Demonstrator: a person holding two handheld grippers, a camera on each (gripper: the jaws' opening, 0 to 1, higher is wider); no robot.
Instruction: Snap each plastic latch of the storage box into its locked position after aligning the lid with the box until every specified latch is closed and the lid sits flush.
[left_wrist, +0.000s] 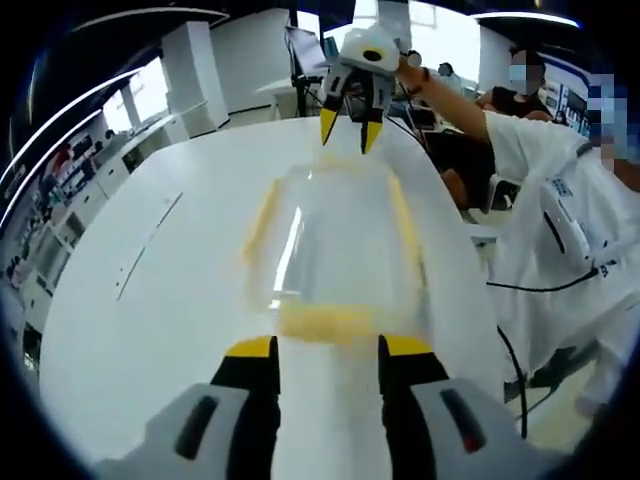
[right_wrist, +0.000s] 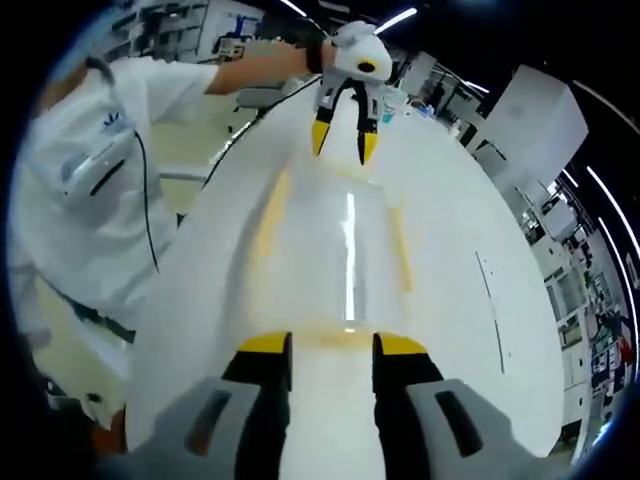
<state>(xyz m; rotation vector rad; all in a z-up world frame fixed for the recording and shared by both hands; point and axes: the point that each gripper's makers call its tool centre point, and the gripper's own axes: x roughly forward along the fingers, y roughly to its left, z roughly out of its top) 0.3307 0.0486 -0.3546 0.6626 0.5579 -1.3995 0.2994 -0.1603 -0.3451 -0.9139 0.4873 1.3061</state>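
While the clear storage box (left_wrist: 335, 245) sits on the white bench (left_wrist: 150, 300), the left gripper (left_wrist: 330, 350) and right gripper (right_wrist: 330, 345) hover wide open at opposite ends; the yellow latch (left_wrist: 325, 322) is probably unlocked, it's blurry.

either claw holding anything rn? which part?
Nothing held. Left claw and right claw are both open, one at each short end of the storage box, by the yellow latches, not clamped on them.
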